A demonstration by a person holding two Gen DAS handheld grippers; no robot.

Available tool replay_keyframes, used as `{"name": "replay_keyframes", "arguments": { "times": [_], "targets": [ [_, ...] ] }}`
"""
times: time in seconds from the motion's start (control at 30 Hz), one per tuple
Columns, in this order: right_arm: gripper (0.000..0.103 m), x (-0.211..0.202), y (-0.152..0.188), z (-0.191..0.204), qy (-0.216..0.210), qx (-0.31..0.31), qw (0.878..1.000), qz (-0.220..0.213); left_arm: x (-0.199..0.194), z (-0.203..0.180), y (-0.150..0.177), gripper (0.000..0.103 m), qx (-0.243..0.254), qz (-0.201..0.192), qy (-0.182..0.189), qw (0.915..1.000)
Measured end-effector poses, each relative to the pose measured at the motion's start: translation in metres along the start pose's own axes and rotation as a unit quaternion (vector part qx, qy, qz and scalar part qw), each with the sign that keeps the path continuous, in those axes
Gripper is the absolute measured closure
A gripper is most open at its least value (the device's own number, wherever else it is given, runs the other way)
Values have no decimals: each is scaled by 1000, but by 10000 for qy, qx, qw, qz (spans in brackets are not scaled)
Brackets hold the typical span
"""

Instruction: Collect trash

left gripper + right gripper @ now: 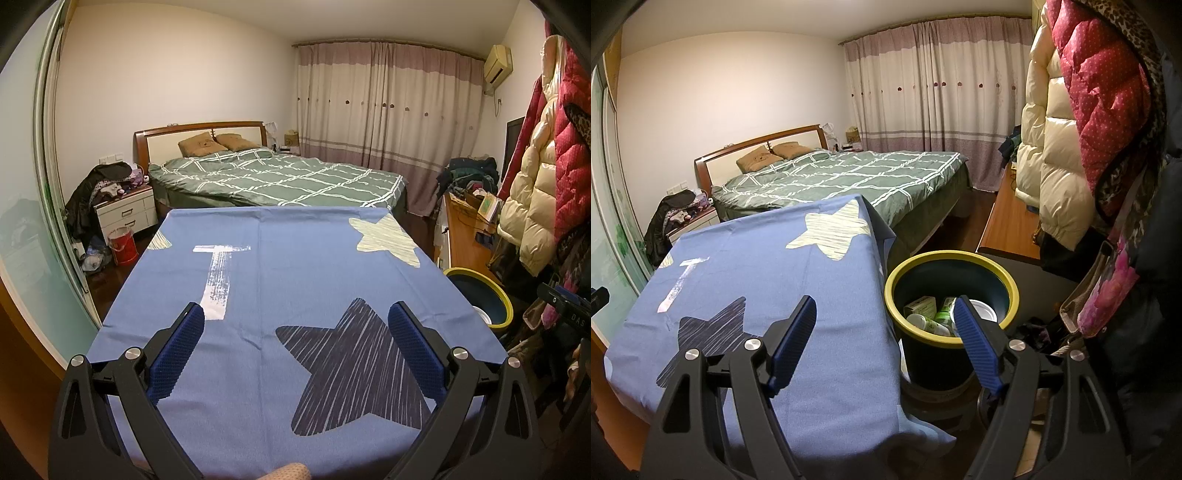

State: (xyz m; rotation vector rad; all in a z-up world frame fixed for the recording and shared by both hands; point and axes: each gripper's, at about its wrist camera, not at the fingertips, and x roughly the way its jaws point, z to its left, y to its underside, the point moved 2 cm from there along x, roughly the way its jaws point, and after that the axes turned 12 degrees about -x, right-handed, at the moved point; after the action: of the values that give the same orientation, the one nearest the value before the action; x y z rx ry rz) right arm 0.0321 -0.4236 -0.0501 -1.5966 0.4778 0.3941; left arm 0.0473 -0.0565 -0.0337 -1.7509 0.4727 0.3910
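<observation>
Left wrist view: the left gripper (295, 325) is held wide apart, empty, above the blue star cloth (295, 258). Further right, the right gripper (884, 314) is spread wide, empty, before the yellow-rimmed bin (1012, 291), where the trash (927, 314) is seen.

Dim, warm indoor light; sharp focus, heavy fisheye bending, dark vignetted corners.

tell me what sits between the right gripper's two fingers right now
Nothing is held. In the right wrist view the open right gripper frames bare blue cloth and the near rim of the trash bin.
</observation>
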Motion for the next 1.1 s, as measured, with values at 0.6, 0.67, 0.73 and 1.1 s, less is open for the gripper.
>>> {"name": "replay_keyframes", "arguments": {
  "times": [0.6,0.67,0.73,1.1],
  "targets": [
    [30,1,0,0,-2,2,10000,1,1,0,1,5,1,12,-1,10000],
    [30,1,0,1,-3,2,10000,4,2,0,2,5,-1,12,-8,10000],
    [30,1,0,0,-2,4,10000,4,2,0,3,5,-1,15,-16,10000],
    [30,1,2,4,-15,-7,10000,13,3,1,4,5,-21,23,-65,10000]
  ]
}}
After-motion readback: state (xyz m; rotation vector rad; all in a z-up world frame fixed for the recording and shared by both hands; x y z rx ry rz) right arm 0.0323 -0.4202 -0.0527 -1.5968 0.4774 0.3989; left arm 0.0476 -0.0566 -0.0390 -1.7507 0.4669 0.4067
